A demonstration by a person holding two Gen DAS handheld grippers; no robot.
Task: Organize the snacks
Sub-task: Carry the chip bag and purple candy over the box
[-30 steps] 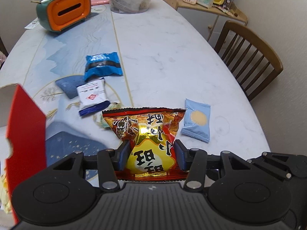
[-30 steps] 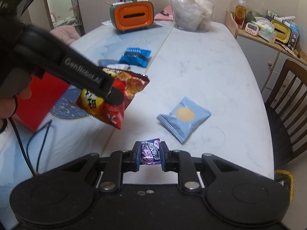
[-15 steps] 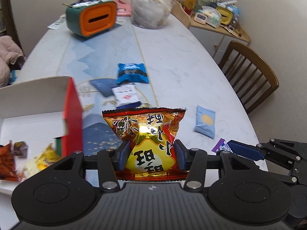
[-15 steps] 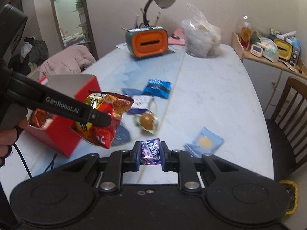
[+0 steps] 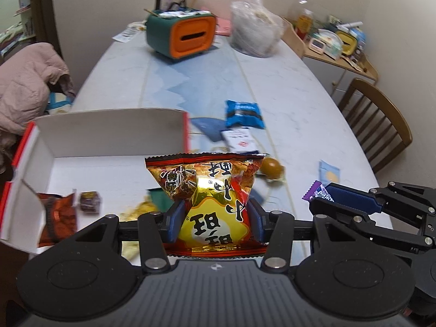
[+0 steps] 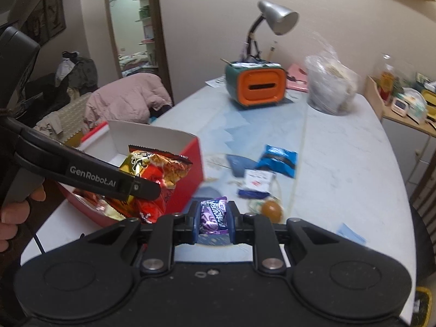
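1. Both our hands have carried their loads away from the open middle of the tabletop (image 5: 294,87) toward its left edge, so the red box (image 5: 114,133), which earlier showed only one red wall, now lies open under our left tongs (image 5: 215,220).
2. Our left tongs are clamped on the red and gold snack bag (image 5: 203,188). They grip the lower part of the bag, and the sealed top stands free in front of the fingers.
3. We judge that we hold the bag by one end so it can fall flat into the box when we release it.
4. From the right wrist view, the bag (image 6: 155,171) hangs over the near right corner of the box (image 6: 190,163), not yet inside.
5. Our right tongs (image 6: 214,218) are shut on the small purple candy (image 6: 214,215), which fills the gap between the pads. It waits just beside the box, near the tabletop's near edge.
6. The box already holds an orange packet (image 5: 57,215), a small dark cube (image 5: 90,201) and a yellow wrapper (image 5: 139,209) along its near side.
7. A blue packet (image 5: 244,113), a white packet (image 5: 239,140), a brown round snack (image 5: 271,166) and a pale blue sachet (image 5: 329,174) remain on the tabletop, toward the middle and the right edge.
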